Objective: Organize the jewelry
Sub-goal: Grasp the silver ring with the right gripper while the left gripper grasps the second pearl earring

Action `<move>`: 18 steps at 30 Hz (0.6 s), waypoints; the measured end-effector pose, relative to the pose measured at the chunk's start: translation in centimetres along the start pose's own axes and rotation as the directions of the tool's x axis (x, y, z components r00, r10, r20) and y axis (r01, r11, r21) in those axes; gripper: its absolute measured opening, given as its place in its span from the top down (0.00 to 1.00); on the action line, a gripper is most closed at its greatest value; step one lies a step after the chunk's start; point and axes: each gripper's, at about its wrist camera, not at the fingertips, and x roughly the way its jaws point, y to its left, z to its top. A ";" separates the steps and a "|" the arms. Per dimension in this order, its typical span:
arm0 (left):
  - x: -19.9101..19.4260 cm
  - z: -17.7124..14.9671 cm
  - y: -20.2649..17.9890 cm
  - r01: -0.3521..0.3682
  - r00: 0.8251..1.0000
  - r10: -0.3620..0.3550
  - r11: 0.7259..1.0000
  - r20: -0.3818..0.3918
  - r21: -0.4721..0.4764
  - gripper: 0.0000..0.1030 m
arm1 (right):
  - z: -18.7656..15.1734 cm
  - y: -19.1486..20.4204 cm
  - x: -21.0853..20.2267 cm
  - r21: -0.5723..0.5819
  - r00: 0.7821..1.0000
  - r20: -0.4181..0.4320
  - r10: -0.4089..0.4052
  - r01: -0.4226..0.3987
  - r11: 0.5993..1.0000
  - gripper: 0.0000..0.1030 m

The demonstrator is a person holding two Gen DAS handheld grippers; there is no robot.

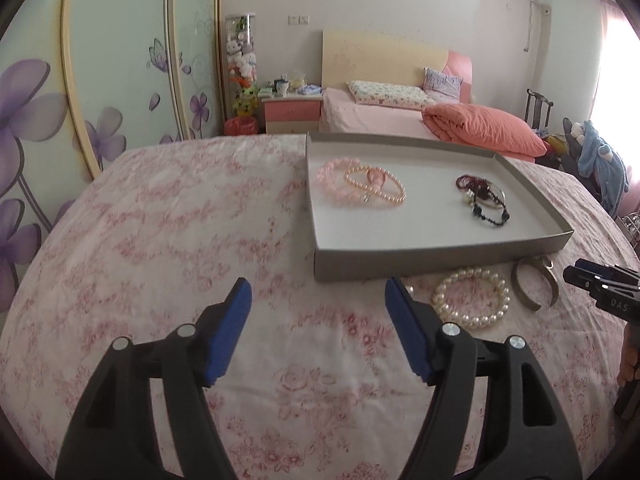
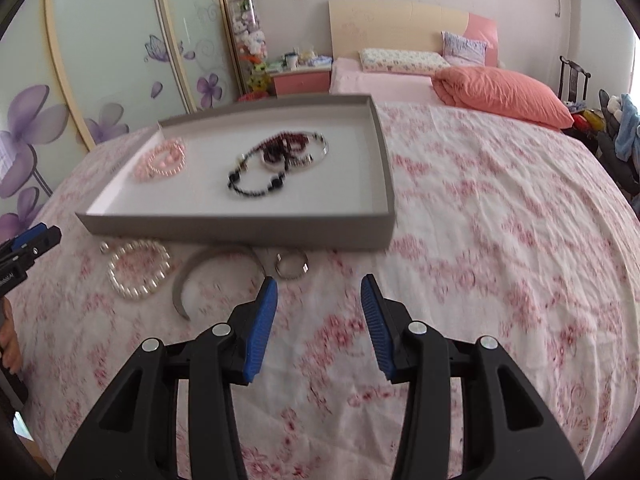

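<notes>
1. Jewelry lies partly in a grey tray (image 1: 436, 258) on the bed (image 1: 160, 240), partly on the cloth just outside the tray's near wall.
2. Left gripper (image 1: 318, 292): jaws apart, nothing between them, over bare cloth.
3. Right gripper (image 2: 319, 288): jaws apart, empty.
4. Inside the tray, pink bracelets (image 1: 360, 186) sit at 9 o'clock, dark bead strands (image 1: 482, 196) at 3 o'clock.
5. Pearl bracelet (image 1: 472, 300) lies at 3 o'clock of the left gripper.
6. Grey bangle (image 2: 188, 280) lies beside the pearls.
7. Silver ring (image 2: 291, 266) lies at 11 o'clock of the right gripper.
</notes>
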 end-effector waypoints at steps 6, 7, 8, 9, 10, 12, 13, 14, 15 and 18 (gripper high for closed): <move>0.8 -0.7 0.2 -0.008 0.999 0.007 1.000 -0.033 -0.006 0.31 | -0.2 0.5 0.7 -0.034 1.000 -0.030 -0.009 0.008 0.999 0.60; 0.8 -0.8 0.2 -0.008 0.999 0.008 1.000 -0.036 -0.004 0.29 | -0.2 0.7 0.9 -0.043 0.999 -0.031 -0.009 0.007 0.999 0.60; 0.8 -0.7 0.1 -0.009 0.999 0.009 1.000 -0.038 -0.001 0.28 | -0.1 0.9 1.0 -0.049 0.999 -0.033 -0.011 0.010 0.999 0.61; 0.9 -0.8 0.0 -0.010 0.999 0.010 1.000 -0.040 0.002 0.27 | 0.1 1.2 1.2 -0.058 0.999 -0.033 -0.015 0.013 0.998 0.62; 1.0 -0.8 0.0 -0.009 0.999 0.009 1.000 -0.045 0.006 0.27 | 0.2 1.4 1.3 -0.065 0.999 -0.035 -0.015 0.013 0.998 0.62; 1.0 -0.8 -0.1 -0.009 0.999 0.010 1.000 -0.047 0.009 0.25 | 0.6 1.6 1.6 -0.073 0.999 -0.035 -0.017 0.015 0.997 0.65; 1.0 -0.8 -0.1 -0.010 0.999 0.010 1.000 -0.048 0.009 0.24 | 0.7 1.7 1.7 -0.074 0.999 -0.036 -0.019 0.016 0.997 0.66; 1.1 -0.7 -0.1 -0.010 0.999 0.010 1.000 -0.049 0.010 0.23 | 0.9 1.8 1.8 -0.073 0.999 -0.037 -0.018 0.016 0.997 0.66; 1.1 -0.8 -0.2 -0.009 0.999 0.009 1.000 -0.050 0.012 0.23 | 1.1 1.8 1.9 -0.071 0.999 -0.039 -0.017 0.014 0.997 0.67; 1.1 -0.8 -0.3 -0.006 0.999 0.007 1.000 -0.052 0.020 0.23 | 1.5 2.0 2.1 -0.073 0.999 -0.041 -0.020 0.017 0.997 0.69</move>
